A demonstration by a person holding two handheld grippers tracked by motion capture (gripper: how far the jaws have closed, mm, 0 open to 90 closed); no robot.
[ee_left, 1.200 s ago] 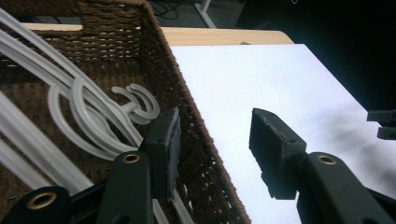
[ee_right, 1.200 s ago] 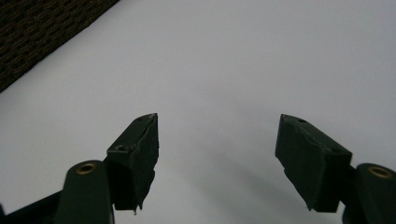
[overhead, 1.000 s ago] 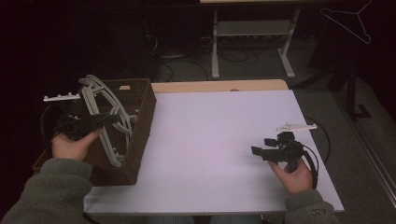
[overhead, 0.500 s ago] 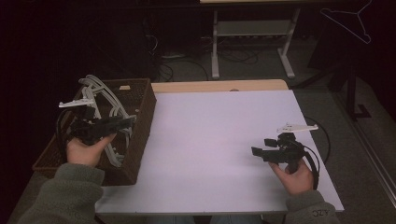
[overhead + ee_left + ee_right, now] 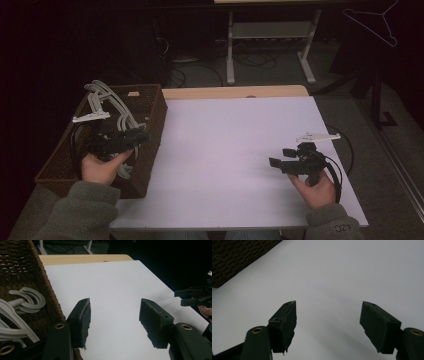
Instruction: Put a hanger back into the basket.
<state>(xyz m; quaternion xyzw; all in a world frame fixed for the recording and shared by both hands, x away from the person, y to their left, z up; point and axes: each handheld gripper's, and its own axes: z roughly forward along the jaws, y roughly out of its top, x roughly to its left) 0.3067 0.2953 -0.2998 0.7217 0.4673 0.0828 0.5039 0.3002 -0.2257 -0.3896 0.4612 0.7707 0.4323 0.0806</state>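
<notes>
Hangers (image 5: 112, 107), pale curved plastic, fill woven basket (image 5: 150, 130); both grippers' fingers spread, empty.

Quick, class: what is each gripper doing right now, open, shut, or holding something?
Left gripper: open, jaws just been opening, nothing between them, at the basket's rim.
Right gripper: open, empty, above the white table.

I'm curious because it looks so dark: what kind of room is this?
Probably a workshop or test room: a white-topped table, a woven basket of pale clothes hangers, and cables on the floor behind.
</notes>
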